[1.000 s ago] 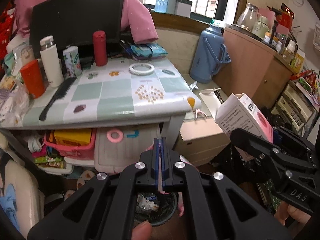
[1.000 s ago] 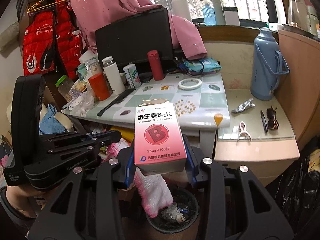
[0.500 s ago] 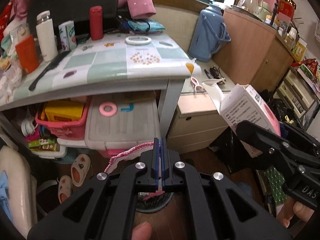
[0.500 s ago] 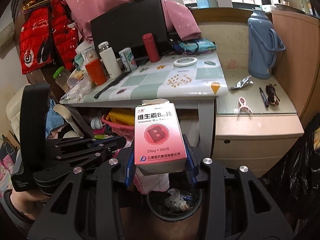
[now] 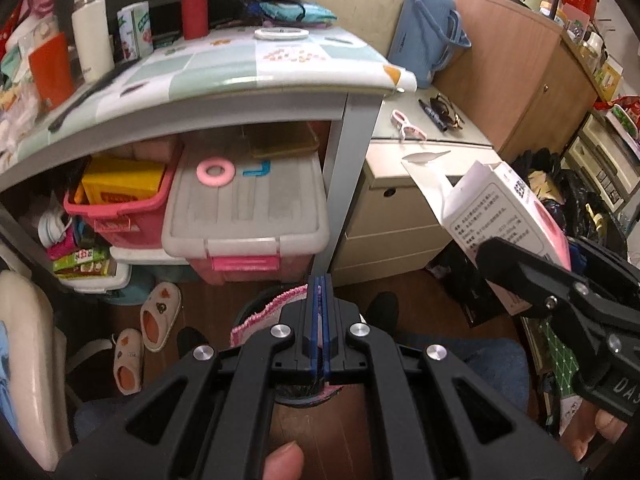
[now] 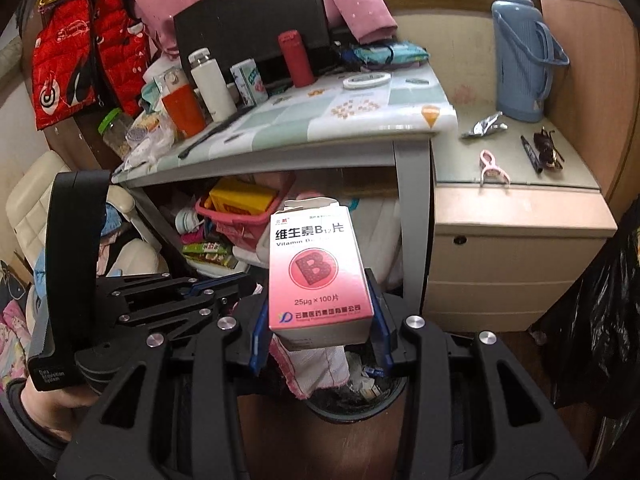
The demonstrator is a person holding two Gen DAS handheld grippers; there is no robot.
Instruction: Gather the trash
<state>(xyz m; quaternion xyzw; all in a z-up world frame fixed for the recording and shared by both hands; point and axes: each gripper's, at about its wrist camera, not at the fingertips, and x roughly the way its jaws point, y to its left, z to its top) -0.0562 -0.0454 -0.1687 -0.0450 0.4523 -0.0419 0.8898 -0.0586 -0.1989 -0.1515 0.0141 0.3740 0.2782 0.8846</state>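
Observation:
My right gripper (image 6: 318, 320) is shut on a pink and white vitamin B12 box (image 6: 318, 276), held upright above a dark round trash bin (image 6: 360, 396) on the floor. The box also shows at the right of the left wrist view (image 5: 508, 216), flap open. My left gripper (image 5: 319, 320) is shut on a white cloth with pink edging (image 5: 264, 312). The cloth hangs over the bin in the right wrist view (image 6: 316, 368). The left gripper's body (image 6: 160, 300) sits left of the box.
A cluttered table (image 5: 280, 80) stands ahead with storage bins (image 5: 248, 216) under it. A cream cabinet (image 6: 512, 264) with a blue thermos (image 6: 520, 52) is to the right. Slippers (image 5: 156, 316) lie on the floor. A black bag (image 6: 600, 320) is at the far right.
Both grippers have lowered and tilted down from table height toward the floor bin, still holding the cloth and the box. The table top now sits higher in both views.

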